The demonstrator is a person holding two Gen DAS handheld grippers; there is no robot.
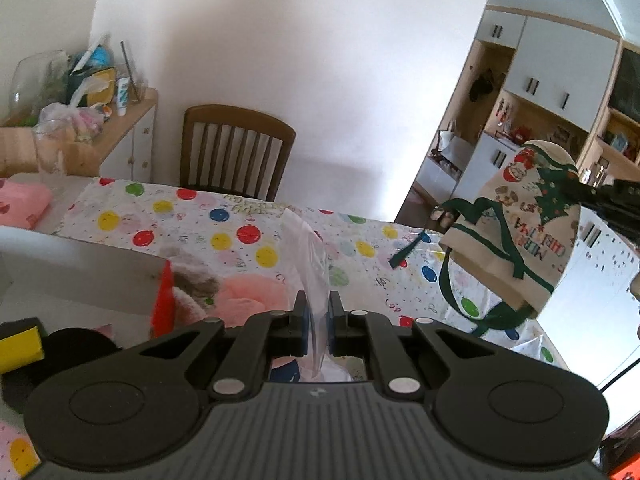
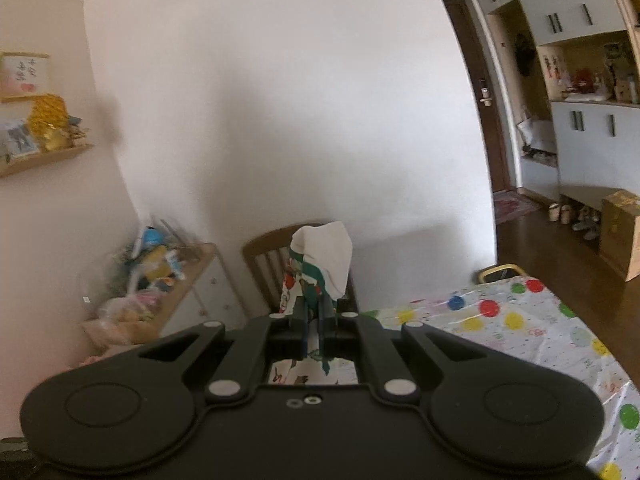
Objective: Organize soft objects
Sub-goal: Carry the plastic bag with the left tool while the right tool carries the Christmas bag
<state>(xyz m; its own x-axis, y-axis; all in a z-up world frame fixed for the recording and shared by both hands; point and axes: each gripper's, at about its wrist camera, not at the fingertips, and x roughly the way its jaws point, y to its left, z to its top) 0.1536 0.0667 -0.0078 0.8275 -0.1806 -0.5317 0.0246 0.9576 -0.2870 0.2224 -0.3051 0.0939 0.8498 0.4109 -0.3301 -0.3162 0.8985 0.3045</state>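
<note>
The left gripper (image 1: 319,312) pinches a clear plastic bag (image 1: 306,248) between its blue-padded fingers (image 1: 305,318), the film rising above the tips. Beyond lies a table (image 1: 240,236) under a dotted cloth, with a pink plush toy (image 1: 248,292) beside a white box (image 1: 80,272). At the right, a cream Christmas cloth with green trim (image 1: 516,232) hangs in the air from a dark gripper (image 1: 600,194). A wooden chair (image 1: 236,152) stands against the wall.
</note>
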